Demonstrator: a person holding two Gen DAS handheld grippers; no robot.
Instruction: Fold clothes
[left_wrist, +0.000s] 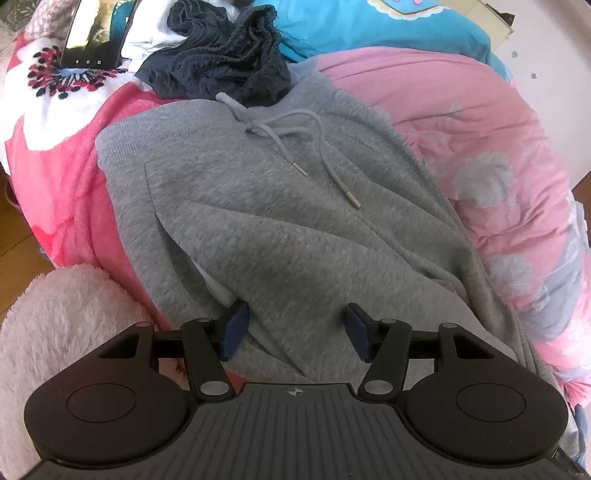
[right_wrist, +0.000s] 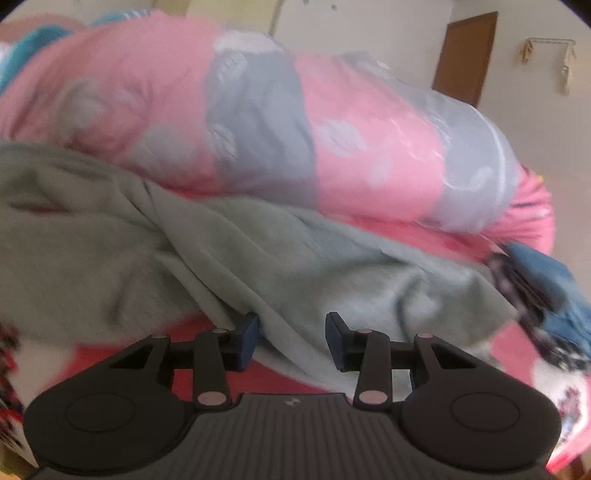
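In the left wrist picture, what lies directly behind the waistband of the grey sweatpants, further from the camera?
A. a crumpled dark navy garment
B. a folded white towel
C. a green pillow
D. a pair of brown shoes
A: a crumpled dark navy garment lies just beyond the waistband of the grey sweatpants, above the knot of the drawstring.

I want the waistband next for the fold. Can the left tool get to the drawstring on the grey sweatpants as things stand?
Probably yes. The drawstring lies exposed on top of the grey sweatpants, straight ahead of the left tool, whose jaws stand apart. Nothing covers it; the dark shorts lie beyond it.
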